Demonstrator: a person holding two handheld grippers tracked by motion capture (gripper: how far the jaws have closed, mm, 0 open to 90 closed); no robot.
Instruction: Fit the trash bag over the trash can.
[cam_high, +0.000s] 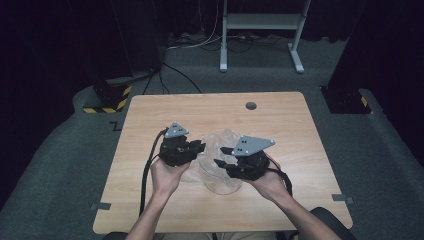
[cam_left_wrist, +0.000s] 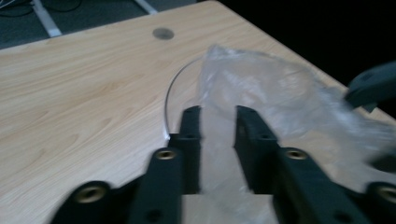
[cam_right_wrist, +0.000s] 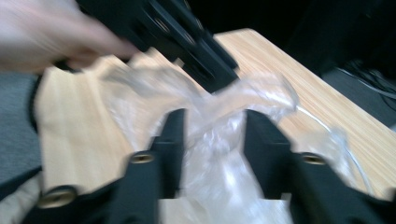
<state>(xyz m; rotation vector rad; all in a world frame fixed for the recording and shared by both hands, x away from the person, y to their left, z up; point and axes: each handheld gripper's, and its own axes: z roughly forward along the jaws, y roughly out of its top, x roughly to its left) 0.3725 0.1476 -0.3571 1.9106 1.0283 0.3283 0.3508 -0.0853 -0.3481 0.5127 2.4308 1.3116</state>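
- The step in hand looked like working a crumpled clear plastic bag (cam_high: 220, 150) over a clear round glass bowl (cam_high: 222, 185) near the middle of the pale wooden table (cam_high: 150, 120).
- The left gripper (cam_left_wrist: 218, 122), at the bag's 9 o'clock, had its fingers partly apart with film between them; a grip could not be told.
- The right gripper (cam_right_wrist: 214, 128), at 3 o'clock, likewise straddled film, a firm pinch unclear.
- Next, both probably needed to close and spread the film.
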